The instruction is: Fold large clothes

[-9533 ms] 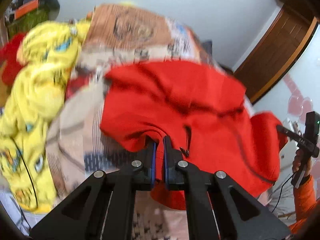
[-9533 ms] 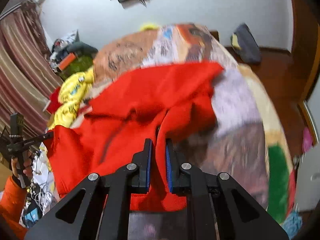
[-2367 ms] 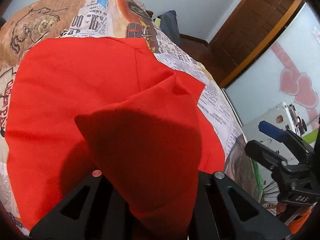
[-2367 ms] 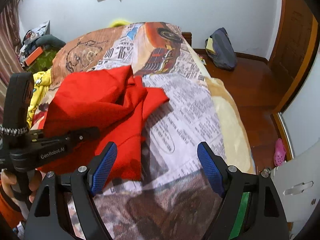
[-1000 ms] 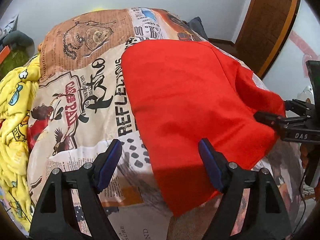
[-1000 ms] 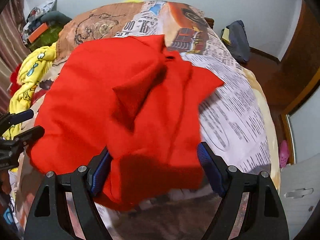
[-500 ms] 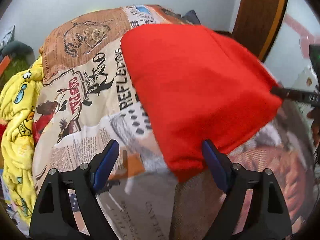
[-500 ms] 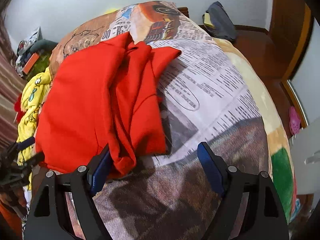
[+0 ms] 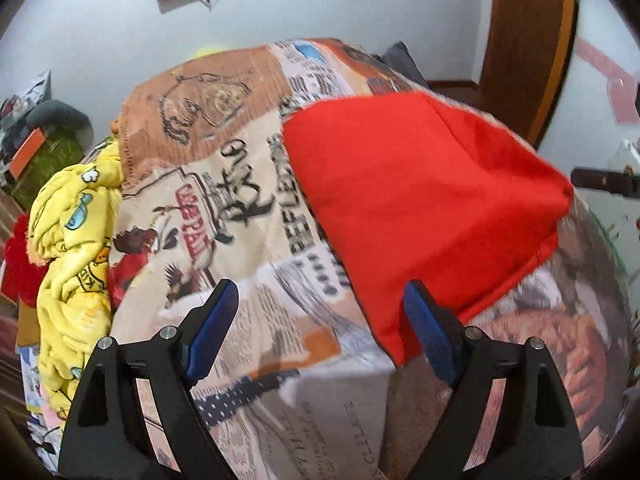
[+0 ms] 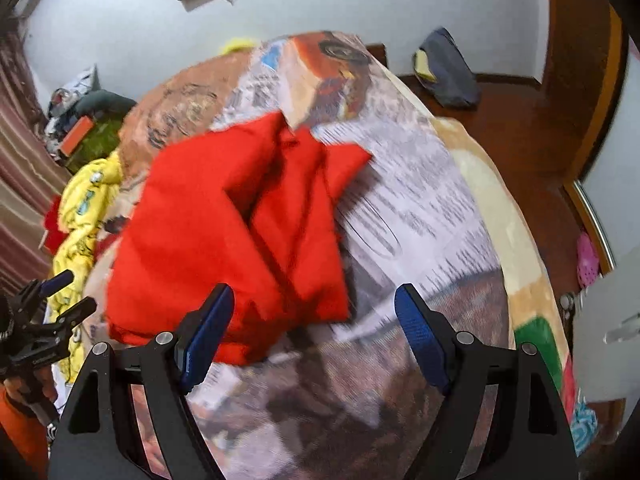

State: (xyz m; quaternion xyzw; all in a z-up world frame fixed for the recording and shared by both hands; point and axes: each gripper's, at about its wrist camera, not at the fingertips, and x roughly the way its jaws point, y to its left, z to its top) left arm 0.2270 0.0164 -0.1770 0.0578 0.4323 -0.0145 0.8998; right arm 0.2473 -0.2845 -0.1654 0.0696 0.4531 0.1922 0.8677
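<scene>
Had black angular left tongs [image 9: 320, 328] and right tongs [image 10: 312, 328] with blue ribbed pads [image 9: 210, 326], silver screws [image 10: 164, 338], plus an orange sleeve [image 10: 18, 436].

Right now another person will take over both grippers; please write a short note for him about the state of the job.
Left gripper: open, holds nothing, hovers above the bedspread.
Right gripper: open, holds nothing, hovers near the garment's closest edge.
Red garment: lies released on the bed as a folded bundle, with loose overlapping flaps and one corner sticking out toward the far right.
Yellow blanket: heaped at the bed's left edge, untouched.
Done: the main folds are made.
Left: probably tidy the loose flaps, perhaps one more fold.
</scene>
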